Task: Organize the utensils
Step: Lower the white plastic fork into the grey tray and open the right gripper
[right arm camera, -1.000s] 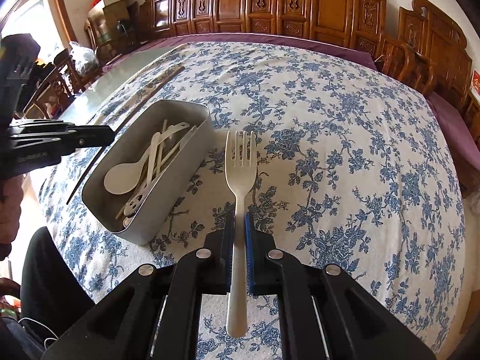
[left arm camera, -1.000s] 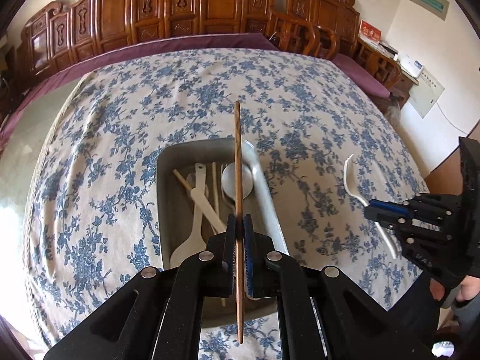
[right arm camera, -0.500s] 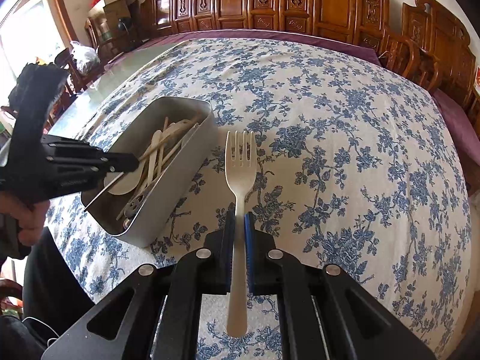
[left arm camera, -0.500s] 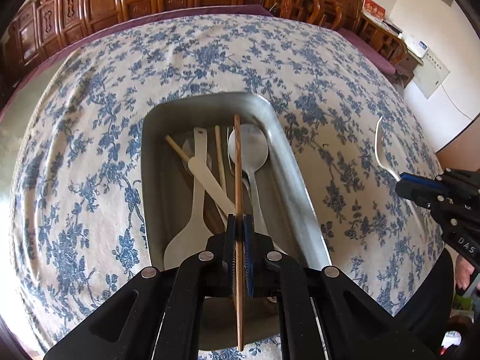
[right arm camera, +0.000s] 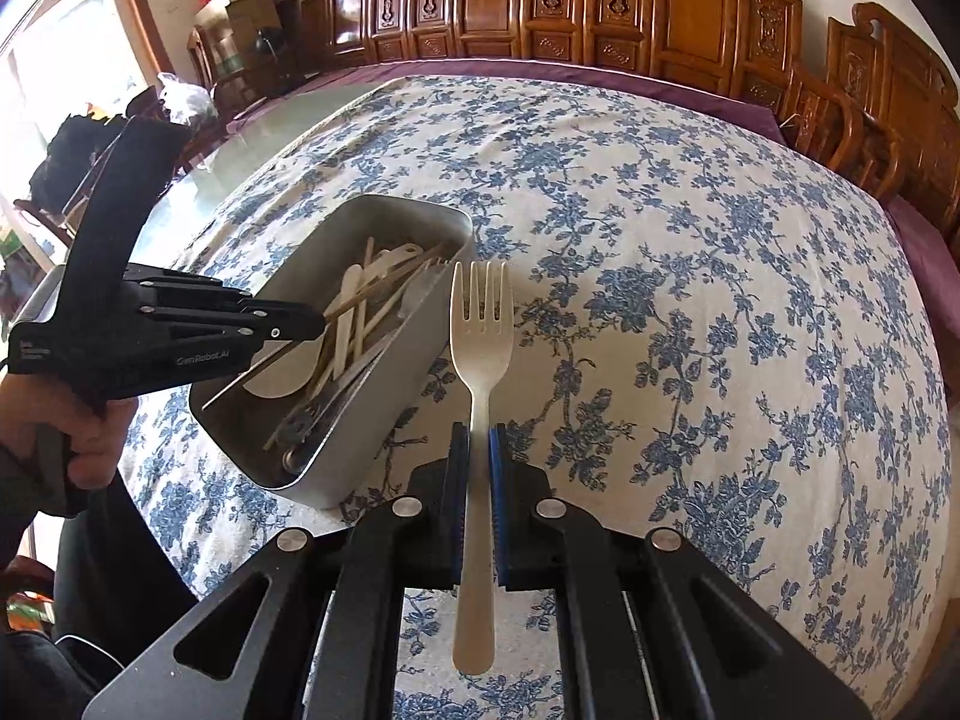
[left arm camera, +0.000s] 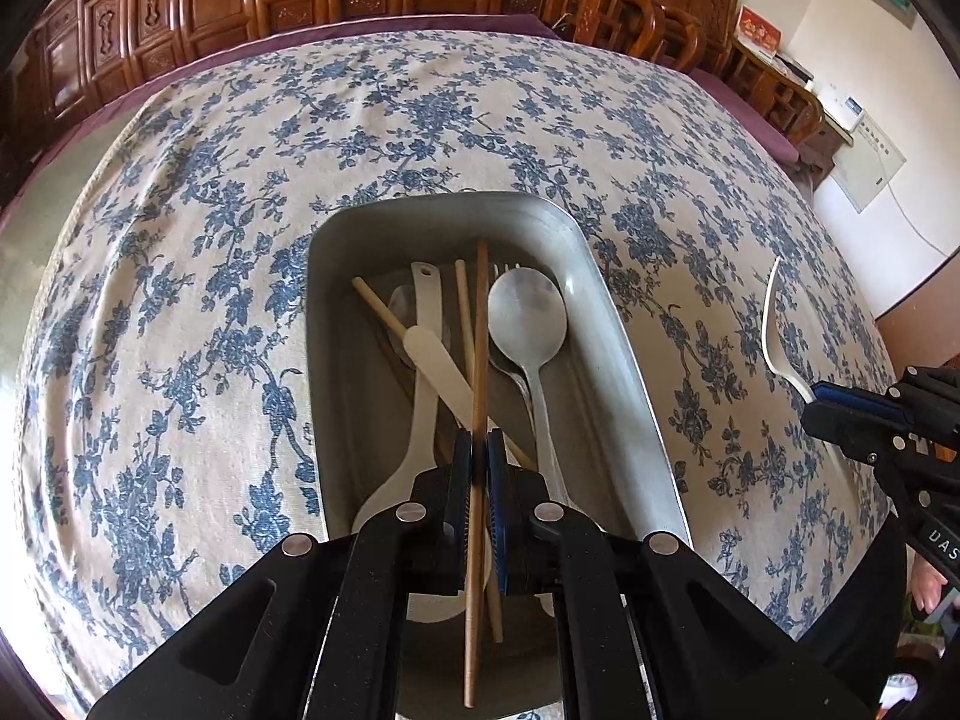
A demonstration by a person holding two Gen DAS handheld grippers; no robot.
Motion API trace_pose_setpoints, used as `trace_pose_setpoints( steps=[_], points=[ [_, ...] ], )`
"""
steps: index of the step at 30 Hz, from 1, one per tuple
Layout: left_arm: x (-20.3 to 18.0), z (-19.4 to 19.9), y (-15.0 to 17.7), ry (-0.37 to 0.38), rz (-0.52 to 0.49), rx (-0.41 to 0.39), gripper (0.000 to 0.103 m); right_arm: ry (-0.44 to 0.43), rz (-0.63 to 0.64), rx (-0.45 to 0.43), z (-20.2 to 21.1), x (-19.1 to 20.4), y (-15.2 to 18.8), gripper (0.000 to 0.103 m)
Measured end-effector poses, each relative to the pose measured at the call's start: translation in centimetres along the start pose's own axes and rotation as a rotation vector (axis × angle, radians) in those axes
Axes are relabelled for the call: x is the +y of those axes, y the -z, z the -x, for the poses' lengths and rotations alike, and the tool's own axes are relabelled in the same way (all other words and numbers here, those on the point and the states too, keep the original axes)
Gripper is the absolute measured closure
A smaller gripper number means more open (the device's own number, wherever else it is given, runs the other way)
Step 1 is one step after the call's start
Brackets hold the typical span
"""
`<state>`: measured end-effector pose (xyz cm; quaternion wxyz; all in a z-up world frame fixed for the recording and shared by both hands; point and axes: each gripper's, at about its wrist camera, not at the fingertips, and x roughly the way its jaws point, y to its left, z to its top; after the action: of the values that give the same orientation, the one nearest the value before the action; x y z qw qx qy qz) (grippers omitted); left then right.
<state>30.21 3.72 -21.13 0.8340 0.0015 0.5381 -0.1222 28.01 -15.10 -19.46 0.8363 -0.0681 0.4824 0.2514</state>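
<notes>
a metal tray (left arm camera: pixel 624 360) sits on a table covered by a white cloth with blue flowers (left arm camera: pixel 180 330). the tray is long and rectangular with rounded corners, and it already holds a loose pile of utensils: a large metal spoon (left arm camera: pixel 528 315) along its right side, a pale flat spatula (left arm camera: pixel 435 363) lying at a slant, a white plastic spoon (left arm camera: pixel 420 420) with its handle pointing away, and two pale chopsticks (left arm camera: pixel 462 312) among them.

the left gripper (left arm camera: pixel 478 456) points steeply down over the near end of the tray. its two blue-padded jaws are pressed together on a brown wooden chopstick (left arm camera: pixel 480 330), which runs straight forward between them. the far tip of the chopstick reaches over the pile inside the tray, close to the spoon's bowl; whether it touches the utensils under it cannot be told.

the right gripper (right arm camera: pixel 474 468) is held beside the tray, on its right, above bare cloth. its jaws pinch the handle of a cream plastic fork (right arm camera: pixel 480 324), tines pointing away and just beside the tray's far right corner, outside the tray.

in the right wrist view, a hand (right arm camera: pixel 78 438) grips the left tool at the picture's left edge. carved wooden chairs (right arm camera: pixel 690 6) line the far side of the table.
</notes>
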Motion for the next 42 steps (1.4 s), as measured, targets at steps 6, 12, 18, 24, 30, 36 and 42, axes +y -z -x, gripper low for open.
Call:
trace_pose_setpoints(
  steps=[6, 12, 18, 24, 30, 36, 42],
  points=[
    [0.6, 1.1, 0.2, -0.002, 0.017, -0.015, 0.096, -0.017, 0.005, -0.004, -0.1, 1.0, -0.6, 0.095],
    [0.9, 3.5, 1.0, -0.008, 0.019, -0.061, 0.092, -0.040, 0.025, -0.011, -0.3, 2.9, -1.5, 0.095],
    [1.6, 6.1, 1.5, -0.025, 0.022, -0.110, 0.092, -0.063, 0.026, -0.018, -1.2, 4.8, -3.1, 0.095],
    [3.1, 8.2, 1.8, -0.050, 0.042, -0.146, 0.092, -0.096, 0.007, -0.006, -2.7, 6.7, -4.5, 0.095],
    [4.7, 9.5, 2.2, -0.067, 0.070, -0.165, 0.091, -0.105, 0.000, 0.007, -4.5, 8.2, -5.7, 0.095],
    [5.4, 10.0, 2.5, -0.081, 0.090, -0.174, 0.090, -0.092, -0.073, 0.032, -7.2, 7.7, -6.9, 0.095],
    [5.4, 10.9, 3.4, -0.093, 0.097, -0.195, 0.081, -0.078, -0.151, 0.044, -9.4, 7.0, -7.0, 0.095]
  ],
)
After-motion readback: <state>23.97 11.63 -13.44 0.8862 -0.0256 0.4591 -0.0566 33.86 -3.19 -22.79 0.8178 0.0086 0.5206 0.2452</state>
